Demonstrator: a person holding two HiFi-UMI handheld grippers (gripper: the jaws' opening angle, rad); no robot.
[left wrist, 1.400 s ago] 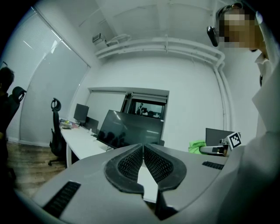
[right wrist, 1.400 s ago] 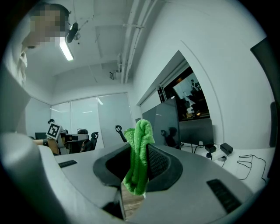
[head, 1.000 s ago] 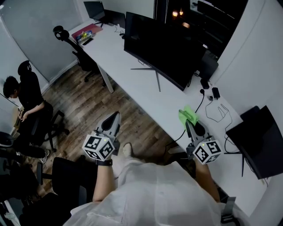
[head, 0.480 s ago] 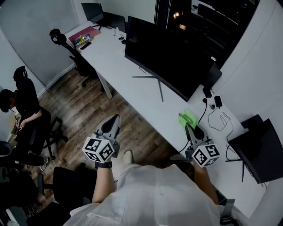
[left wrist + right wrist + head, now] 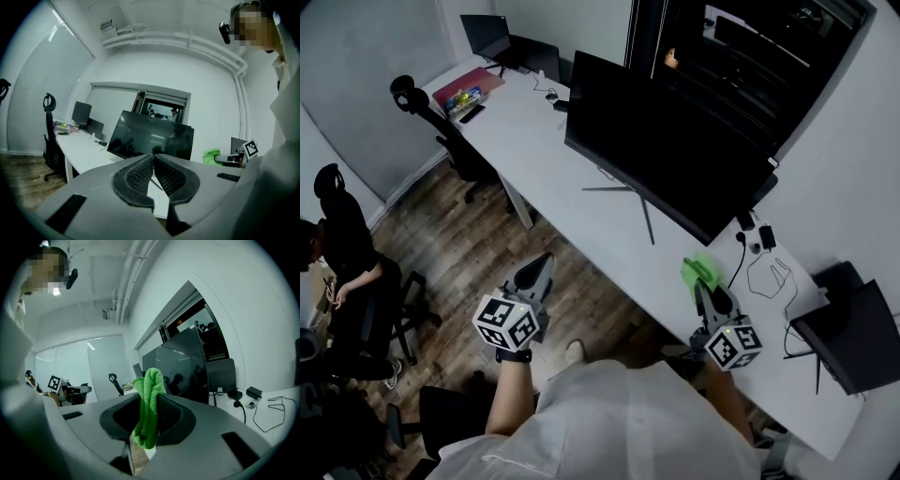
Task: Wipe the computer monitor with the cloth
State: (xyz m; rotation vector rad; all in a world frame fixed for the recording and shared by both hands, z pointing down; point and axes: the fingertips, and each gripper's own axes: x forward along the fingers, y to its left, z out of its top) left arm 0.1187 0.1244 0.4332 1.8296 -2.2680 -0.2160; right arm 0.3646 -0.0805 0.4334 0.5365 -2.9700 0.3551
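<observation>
Right gripper (image 5: 703, 287): clamped on the cloth (image 5: 150, 380). Its own view shows the green fold pinched between the pads, bunched above them with a tail hanging below.
Head view on the cloth: only a green tuft past the gripper's tip, over the near edge of the table (image 5: 551, 150), close to the lower right corner of the monitor (image 5: 666, 150) and not on the screen.
Left gripper (image 5: 153, 159): jaws pressed together, nothing between them. That's plain in its own view; from the head view you just see its back and marker cube.
Left gripper's place: the head view has it out over the wooden floor (image 5: 478, 239), off the table edge.
Left gripper view bonus: it catches the cloth from the side, green against the white wall, right of the dark monitor.
Monitor: upright on its stand mid-table, screen dark.
Farther out: cables (image 5: 769, 277) on the table right of the monitor, a second screen (image 5: 853, 333) at the far right, and a seated person (image 5: 342, 248) across the floor, seen only from the head view.
</observation>
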